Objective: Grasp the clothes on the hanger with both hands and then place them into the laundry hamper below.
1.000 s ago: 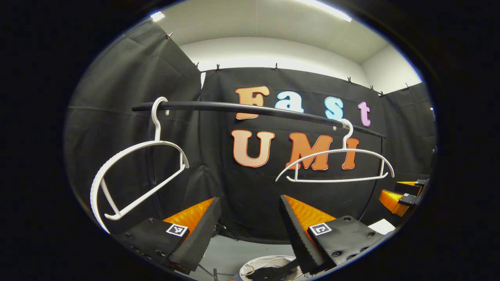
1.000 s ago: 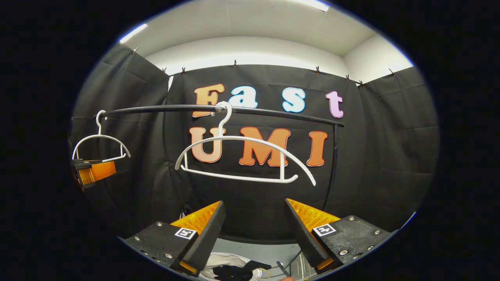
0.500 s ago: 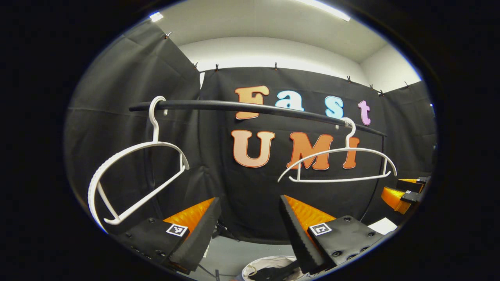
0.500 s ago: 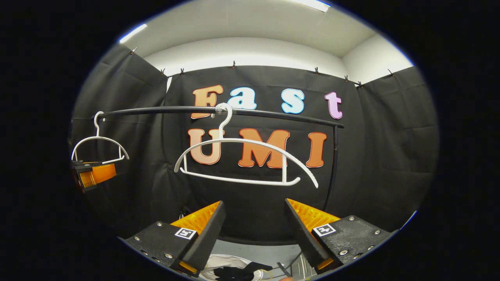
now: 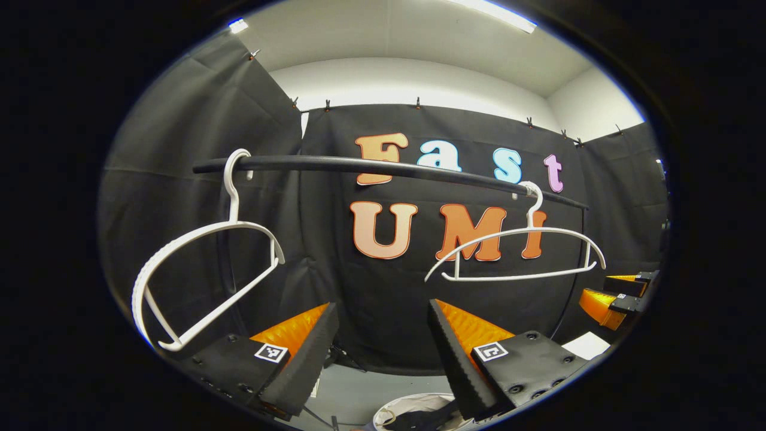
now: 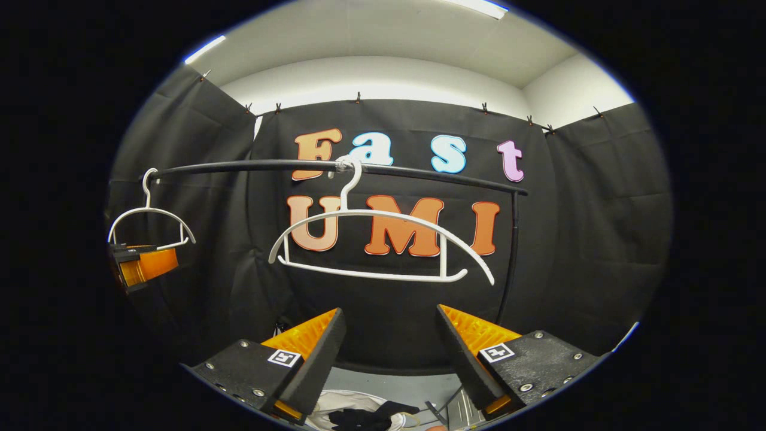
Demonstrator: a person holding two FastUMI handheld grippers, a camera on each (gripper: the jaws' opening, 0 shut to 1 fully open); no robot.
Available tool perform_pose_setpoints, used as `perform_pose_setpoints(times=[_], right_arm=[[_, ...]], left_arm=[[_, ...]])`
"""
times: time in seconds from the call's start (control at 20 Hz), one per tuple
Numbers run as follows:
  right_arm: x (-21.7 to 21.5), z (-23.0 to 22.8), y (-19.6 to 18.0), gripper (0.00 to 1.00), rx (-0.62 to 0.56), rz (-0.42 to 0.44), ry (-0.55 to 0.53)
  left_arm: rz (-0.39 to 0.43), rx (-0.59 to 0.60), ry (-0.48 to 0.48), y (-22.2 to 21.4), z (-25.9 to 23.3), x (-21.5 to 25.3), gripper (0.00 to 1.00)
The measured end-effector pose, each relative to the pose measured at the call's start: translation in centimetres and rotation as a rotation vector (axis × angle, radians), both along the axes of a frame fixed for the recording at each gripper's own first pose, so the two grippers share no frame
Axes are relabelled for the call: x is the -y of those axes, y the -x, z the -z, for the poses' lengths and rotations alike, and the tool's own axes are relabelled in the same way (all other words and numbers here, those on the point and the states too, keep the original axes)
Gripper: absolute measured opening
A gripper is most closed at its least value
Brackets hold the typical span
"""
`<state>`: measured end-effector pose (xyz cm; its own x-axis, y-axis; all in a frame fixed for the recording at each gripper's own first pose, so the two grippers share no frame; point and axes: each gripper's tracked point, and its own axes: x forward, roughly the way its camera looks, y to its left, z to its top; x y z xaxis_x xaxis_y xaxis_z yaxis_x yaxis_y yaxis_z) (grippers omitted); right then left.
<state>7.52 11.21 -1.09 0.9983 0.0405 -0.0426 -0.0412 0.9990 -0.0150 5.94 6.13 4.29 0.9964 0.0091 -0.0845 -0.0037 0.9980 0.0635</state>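
Since a second ago little has changed: your left gripper (image 5: 383,335) has drifted slightly, so the near white hanger (image 5: 203,263) on the black rail (image 5: 383,167) sits a touch lower-left, and in the right gripper view the middle hanger (image 6: 377,245) has swung a bit to the right. The laundry hamper (image 5: 413,404) is cut off at the bottom edge of both views, and the dark clothes (image 6: 365,416) lying in it are hard to make out. Both your left gripper and your right gripper (image 6: 389,338) hover with jaws wide apart, holding and touching nothing.
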Motion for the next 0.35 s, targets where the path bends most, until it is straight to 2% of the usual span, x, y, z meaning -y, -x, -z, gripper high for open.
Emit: perform_pose_setpoints(times=[0.35], right_arm=[[0.23,-0.16,-0.17,0.93,-0.006,0.021,-0.013]], left_arm=[[0.024,0.017,-0.001,-0.39,-0.69,-0.32,0.94]])
